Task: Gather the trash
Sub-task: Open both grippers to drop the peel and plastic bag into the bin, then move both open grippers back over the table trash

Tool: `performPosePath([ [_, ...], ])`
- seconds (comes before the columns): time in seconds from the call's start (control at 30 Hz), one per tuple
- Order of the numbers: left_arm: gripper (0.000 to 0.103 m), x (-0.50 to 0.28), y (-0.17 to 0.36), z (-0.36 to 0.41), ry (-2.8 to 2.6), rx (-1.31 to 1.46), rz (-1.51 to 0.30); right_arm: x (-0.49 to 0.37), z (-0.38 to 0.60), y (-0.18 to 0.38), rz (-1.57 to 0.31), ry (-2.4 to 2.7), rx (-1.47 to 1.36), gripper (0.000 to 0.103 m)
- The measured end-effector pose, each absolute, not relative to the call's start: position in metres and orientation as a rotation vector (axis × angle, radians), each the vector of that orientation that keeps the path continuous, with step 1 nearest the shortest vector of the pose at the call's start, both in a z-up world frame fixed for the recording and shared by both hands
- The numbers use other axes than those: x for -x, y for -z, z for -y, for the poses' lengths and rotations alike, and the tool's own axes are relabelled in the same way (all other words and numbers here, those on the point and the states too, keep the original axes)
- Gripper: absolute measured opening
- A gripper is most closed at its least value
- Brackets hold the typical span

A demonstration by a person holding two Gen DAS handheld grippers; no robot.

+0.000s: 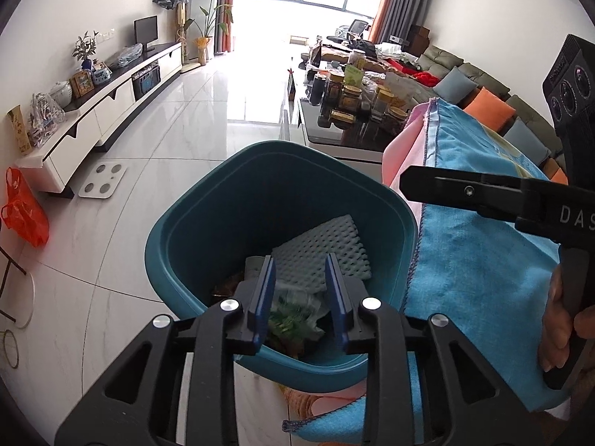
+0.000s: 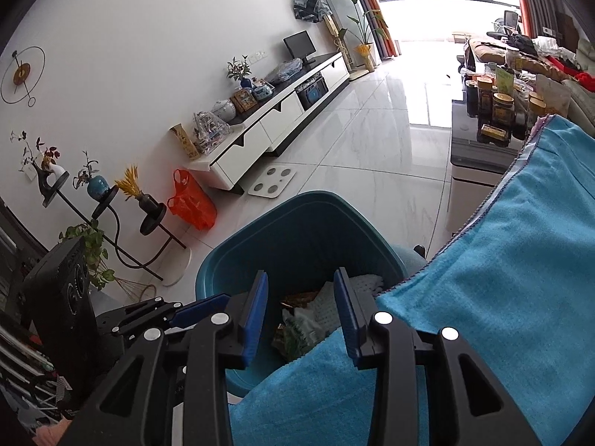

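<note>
A teal trash bin (image 1: 193, 245) stands on the floor, also in the right wrist view (image 2: 297, 230). Inside lie a pale dimpled foam sheet (image 1: 323, 252), a green-printed plastic wrapper (image 1: 293, 316) and brown scraps. My left gripper (image 1: 300, 264) is open and empty, its tips over the bin's mouth. My right gripper (image 2: 300, 277) is open and empty, above the bin's near right rim; it shows from the side in the left wrist view (image 1: 465, 189). The wrapper (image 2: 297, 330) and foam (image 2: 360, 286) show between its fingers.
A blue towel (image 1: 479, 260) over pink cloth covers the surface right of the bin, also in the right wrist view (image 2: 502, 278). A white scale (image 1: 102, 180), an orange bag (image 1: 22, 212), a TV cabinet (image 1: 108, 107) and a cluttered coffee table (image 1: 334, 137) surround the tiled floor.
</note>
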State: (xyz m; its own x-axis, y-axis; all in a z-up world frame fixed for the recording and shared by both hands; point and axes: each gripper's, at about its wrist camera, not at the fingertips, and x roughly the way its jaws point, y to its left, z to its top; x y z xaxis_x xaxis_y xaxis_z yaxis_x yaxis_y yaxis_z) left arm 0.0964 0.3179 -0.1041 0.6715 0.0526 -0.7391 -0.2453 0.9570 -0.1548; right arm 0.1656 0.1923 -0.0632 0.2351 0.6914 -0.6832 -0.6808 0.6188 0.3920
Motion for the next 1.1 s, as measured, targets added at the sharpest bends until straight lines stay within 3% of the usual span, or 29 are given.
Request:
performPosePath([
  [0.47,0.055,-0.058,0.064,-0.256,-0.015,0.187,-0.654,-0.13,-0.091,0.032,-0.808,-0.889,-0.047,0.042],
  [1.1,0.059,-0.088,0.05,-0.027,0.511,-0.004,-0.68,-0.101,0.147,0.03,-0.71,-0.379,-0.202,0.043],
])
